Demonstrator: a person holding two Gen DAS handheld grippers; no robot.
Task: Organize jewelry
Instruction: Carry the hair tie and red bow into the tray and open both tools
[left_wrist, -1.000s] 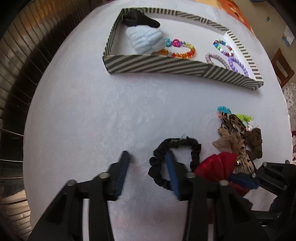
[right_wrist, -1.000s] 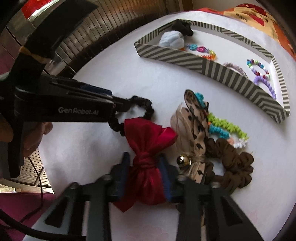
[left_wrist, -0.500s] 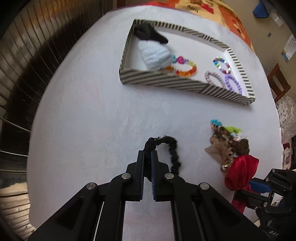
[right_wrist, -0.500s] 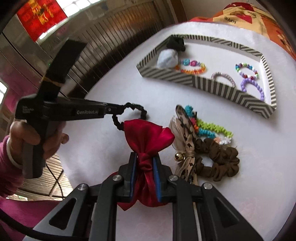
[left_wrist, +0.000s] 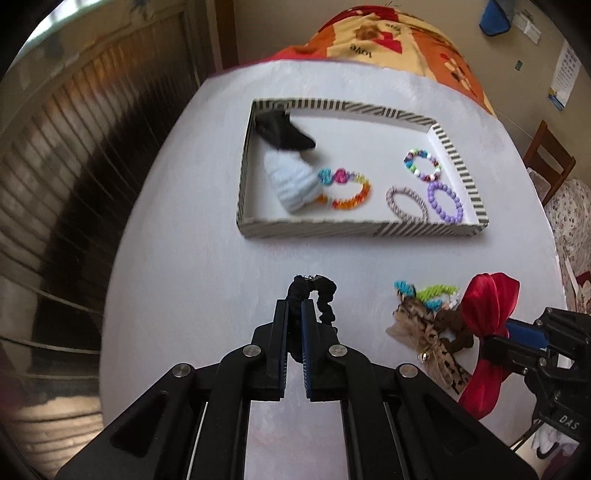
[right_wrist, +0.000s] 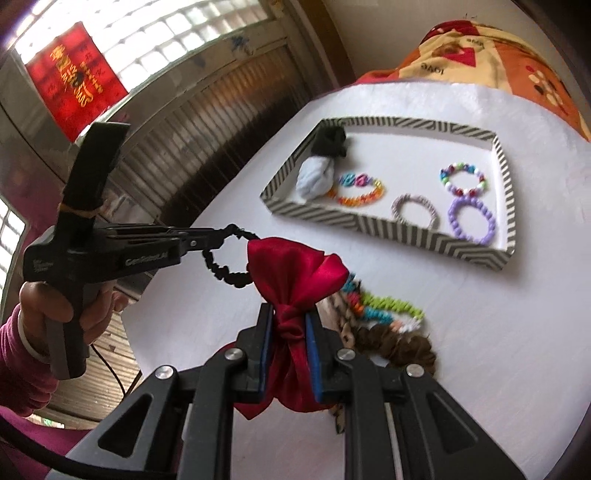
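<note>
1. Left tool (left_wrist: 294, 314) of mine is clamped tight on a black scrunchie (left_wrist: 320, 295), which hangs in a loop from the tips above the white desk (left_wrist: 184, 280); in the right wrist view the same tool (right_wrist: 212, 239) is gripped by a hand (right_wrist: 70, 306) in a magenta sleeve (right_wrist: 14, 365).

2. Right tool (right_wrist: 289, 332) of mine is pressed onto the knot of a red satin bow (right_wrist: 295, 269), lifted clear of the desk, its upper loop fanned out beyond the tips and its lower loop hanging behind them.

3. A striped tray (left_wrist: 314, 226) sits toward the far edge of the desk. At its left end lie a black fabric piece (left_wrist: 282, 131) and a pale blue scrunchie (left_wrist: 293, 181), touching each other.

4. Beside the pale blue scrunchie lies a rainbow bead bracelet (left_wrist: 349, 188). Toward the tray's right end are a multicoloured bead bracelet (left_wrist: 423, 164), a pinkish beaded band (left_wrist: 406, 203) and a purple bead bracelet (left_wrist: 445, 201), the last two against the near wall.

5. On the desk between the tray and my right tool lies a heap of unsorted pieces: a brown scrunchie (right_wrist: 402, 343), a leopard-print bow (left_wrist: 413, 317), and green (right_wrist: 391, 304) and teal (right_wrist: 373, 314) coil ties, all touching.

6. Beyond the far edge of the desk, a patterned orange and cream cloth (left_wrist: 388, 40) covers something.
</note>
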